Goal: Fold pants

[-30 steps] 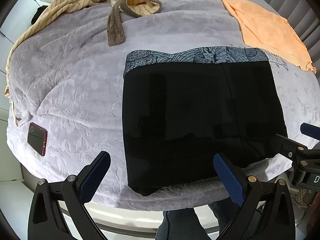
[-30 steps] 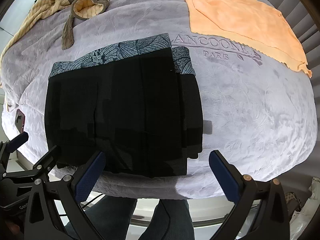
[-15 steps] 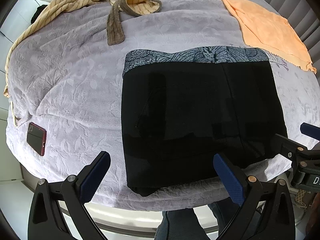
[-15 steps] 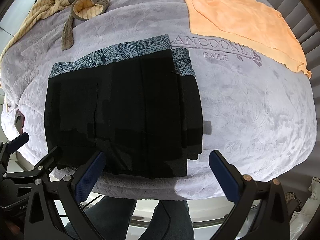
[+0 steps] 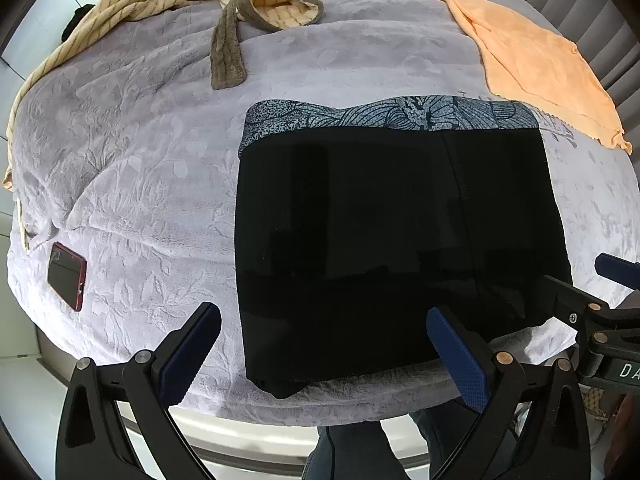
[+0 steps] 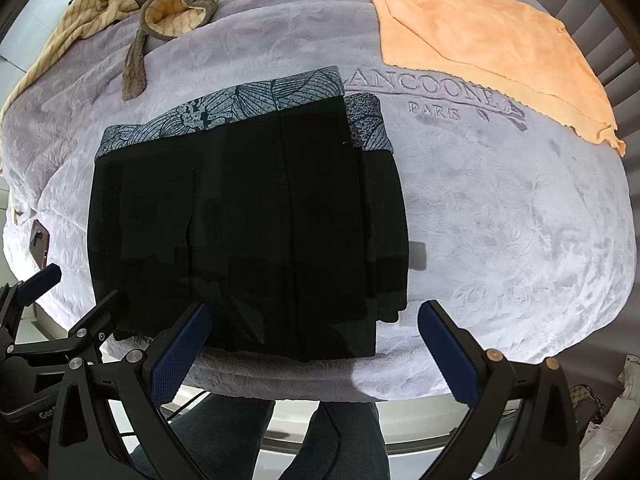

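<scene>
Pants [image 5: 392, 240] lie folded flat on the bed [image 5: 140, 152], waistband far, near edge at the bed's front. Left wrist view: left tongs [image 5: 320, 344] spread wide, empty, hovering over the pants' near-left corner; long axis runs left-right. Right wrist view: right tongs [image 6: 316, 344] equally wide, empty, over the near-right corner of the pants [image 6: 248, 216]. Both equally near, neither touching cloth.

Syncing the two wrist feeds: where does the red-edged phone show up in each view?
Left wrist: the dark phone with a red edge lies at lower left on the lavender embossed blanket, well clear of the folded black pants.
Right wrist: the phone shows only as a sliver at the far left edge.
Shared landmark: the pants' blue leaf-patterned waistband.
</scene>
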`<state>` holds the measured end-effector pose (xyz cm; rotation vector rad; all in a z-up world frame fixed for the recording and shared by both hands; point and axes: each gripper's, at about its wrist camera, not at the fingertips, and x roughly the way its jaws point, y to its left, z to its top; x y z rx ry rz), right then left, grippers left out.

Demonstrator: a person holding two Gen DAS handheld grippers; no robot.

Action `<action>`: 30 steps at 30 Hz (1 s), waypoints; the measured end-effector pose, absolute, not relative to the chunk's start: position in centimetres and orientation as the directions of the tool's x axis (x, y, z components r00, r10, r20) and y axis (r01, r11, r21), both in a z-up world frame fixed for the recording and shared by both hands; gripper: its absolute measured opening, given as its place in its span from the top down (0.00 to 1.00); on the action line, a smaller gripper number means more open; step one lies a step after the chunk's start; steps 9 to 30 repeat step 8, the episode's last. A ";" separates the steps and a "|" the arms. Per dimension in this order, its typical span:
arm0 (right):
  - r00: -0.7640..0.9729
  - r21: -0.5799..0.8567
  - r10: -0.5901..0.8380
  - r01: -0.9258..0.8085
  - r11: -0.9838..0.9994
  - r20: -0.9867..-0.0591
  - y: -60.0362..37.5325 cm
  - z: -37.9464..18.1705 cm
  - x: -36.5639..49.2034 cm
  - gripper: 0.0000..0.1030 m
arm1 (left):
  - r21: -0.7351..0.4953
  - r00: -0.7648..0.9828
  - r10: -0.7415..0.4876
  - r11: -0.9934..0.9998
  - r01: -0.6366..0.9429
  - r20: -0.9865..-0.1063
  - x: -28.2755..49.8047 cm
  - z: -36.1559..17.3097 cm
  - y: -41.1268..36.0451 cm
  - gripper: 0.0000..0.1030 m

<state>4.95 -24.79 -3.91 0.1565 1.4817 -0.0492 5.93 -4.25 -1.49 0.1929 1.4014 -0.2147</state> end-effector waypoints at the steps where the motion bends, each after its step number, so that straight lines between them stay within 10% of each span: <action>1: 0.089 0.074 0.063 0.129 0.989 -0.994 -24.8 -3.9 5.0 0.00 | 0.003 0.154 -0.039 0.965 0.263 -0.987 6.0 -1.5 -4.2 0.00; 30: 0.087 0.073 0.062 0.136 0.988 -0.994 -25.0 -4.2 5.2 0.00 | -0.018 0.167 -0.066 0.962 0.273 -0.984 6.0 -1.3 -4.4 0.00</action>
